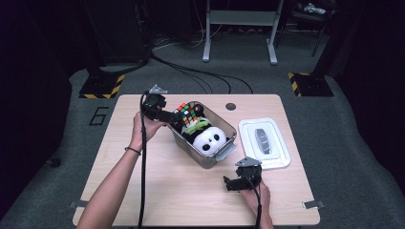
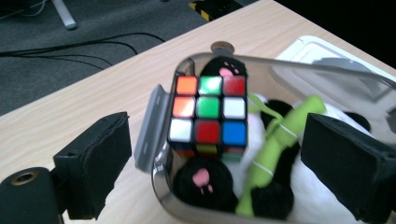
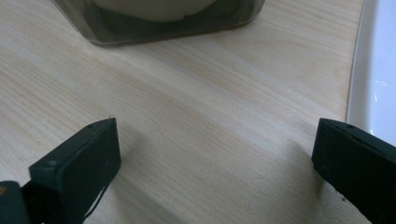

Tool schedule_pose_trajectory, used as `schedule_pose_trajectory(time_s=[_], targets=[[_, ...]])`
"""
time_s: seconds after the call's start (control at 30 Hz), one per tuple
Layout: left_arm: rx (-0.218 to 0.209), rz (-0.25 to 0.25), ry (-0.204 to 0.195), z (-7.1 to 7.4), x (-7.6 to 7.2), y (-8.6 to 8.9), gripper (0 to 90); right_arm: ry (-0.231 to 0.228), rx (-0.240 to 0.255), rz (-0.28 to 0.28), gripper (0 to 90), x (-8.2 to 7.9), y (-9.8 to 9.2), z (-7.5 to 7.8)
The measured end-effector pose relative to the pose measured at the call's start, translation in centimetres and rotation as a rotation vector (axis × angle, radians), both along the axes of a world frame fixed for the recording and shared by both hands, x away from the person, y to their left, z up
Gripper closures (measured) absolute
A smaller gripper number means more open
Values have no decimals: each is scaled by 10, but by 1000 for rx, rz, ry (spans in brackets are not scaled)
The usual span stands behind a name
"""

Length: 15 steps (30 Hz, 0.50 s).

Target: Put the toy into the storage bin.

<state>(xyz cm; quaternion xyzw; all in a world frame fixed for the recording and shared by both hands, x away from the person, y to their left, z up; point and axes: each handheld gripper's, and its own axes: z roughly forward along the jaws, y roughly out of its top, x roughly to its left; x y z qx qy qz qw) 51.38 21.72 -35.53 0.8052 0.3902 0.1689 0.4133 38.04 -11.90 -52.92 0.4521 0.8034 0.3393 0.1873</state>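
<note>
A clear plastic box (image 1: 224, 153) stands in the middle of the table, holding a panda plush (image 1: 210, 139) and a colour cube (image 1: 187, 113). In the left gripper view the cube (image 2: 208, 114) leans against the box's end above the panda's black paws, beside a green bamboo stick (image 2: 275, 140). My left gripper (image 1: 168, 116) is open at that end of the box (image 2: 154, 128), one jaw outside the wall, the other over the plush. My right gripper (image 1: 230, 183) is open just above the bare table, near the box's other end (image 3: 168, 25).
The box's white lid (image 1: 264, 141) lies flat to the right of the box; its edge (image 3: 373, 88) reaches beside my right jaw. A small round hole (image 1: 230, 106) sits near the table's far edge. Cables and stand legs cross the floor beyond.
</note>
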Motion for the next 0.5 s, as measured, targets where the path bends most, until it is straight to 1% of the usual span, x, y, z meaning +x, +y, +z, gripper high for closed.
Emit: schedule_pose_trajectory(time_s=[0.03, 0.13, 0.2, 0.23, 0.27, 0.37, 0.4, 0.5], targets=[[8, -1, -3, -1, -4, 3, 81, 0, 0, 0, 5, 0, 0, 0], [8, 0, -3, -5, -13, 10, 63, 0, 0, 1, 5, 0, 0, 0], [2, -2, 13, -10, -19, 17, 44, 0, 1, 0, 5, 0, 0, 0], [12, 3, 18, -12, -23, 20, 37, 1, 0, 5, 5, 0, 0, 0], [13, 6, 20, -15, -26, 24, 26, 0, -5, 10, 5, 0, -1, 0], [38, 10, 25, -25, -36, 33, 13, 0, -7, 14, 5, 0, -1, 0], [33, 16, 26, -28, -39, 36, 9, 0, -7, 14, 4, 0, -1, 0], [40, 20, 50, -41, -46, 46, 1, -2, -8, 16, 4, 1, -1, 0]])
